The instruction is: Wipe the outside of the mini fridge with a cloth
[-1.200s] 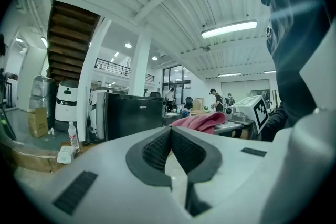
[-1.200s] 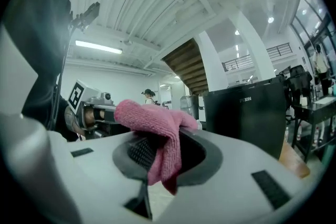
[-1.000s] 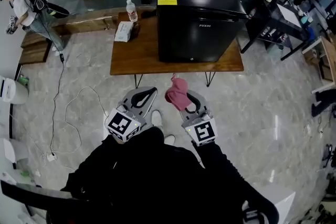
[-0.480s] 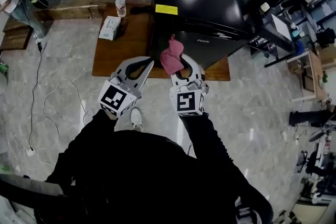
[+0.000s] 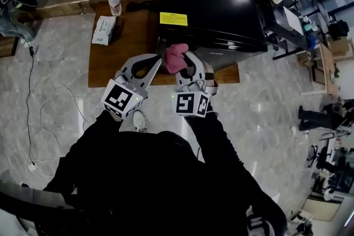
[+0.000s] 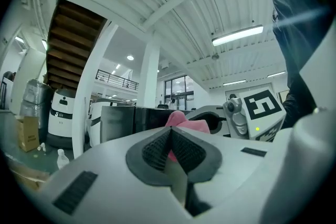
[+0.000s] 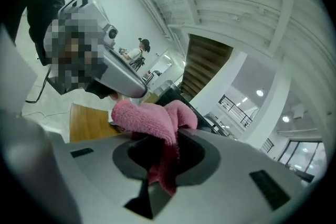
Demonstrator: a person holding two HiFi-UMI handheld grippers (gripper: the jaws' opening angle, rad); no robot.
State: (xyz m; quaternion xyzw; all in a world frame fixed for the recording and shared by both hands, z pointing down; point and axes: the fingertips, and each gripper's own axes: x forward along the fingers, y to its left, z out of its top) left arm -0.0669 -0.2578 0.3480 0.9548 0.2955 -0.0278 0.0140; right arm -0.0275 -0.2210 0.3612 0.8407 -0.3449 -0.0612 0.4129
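Trouble is waiting: the right tongs are pinching just a bit of the fluffy pink cloth beside the shiny black mini fridge on the brown wooden desk, so rubbing could be tugging it loose. The left tongs are sitting pressed together, holding nothing.

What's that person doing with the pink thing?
The person holds a gripper tool in each hand. The right gripper is pinching a pink cloth and holding it up at the front top edge of the black mini fridge, which sits on a wooden table. I can't tell if the cloth touches the fridge. The left gripper is closed with nothing in it, just beside the cloth.
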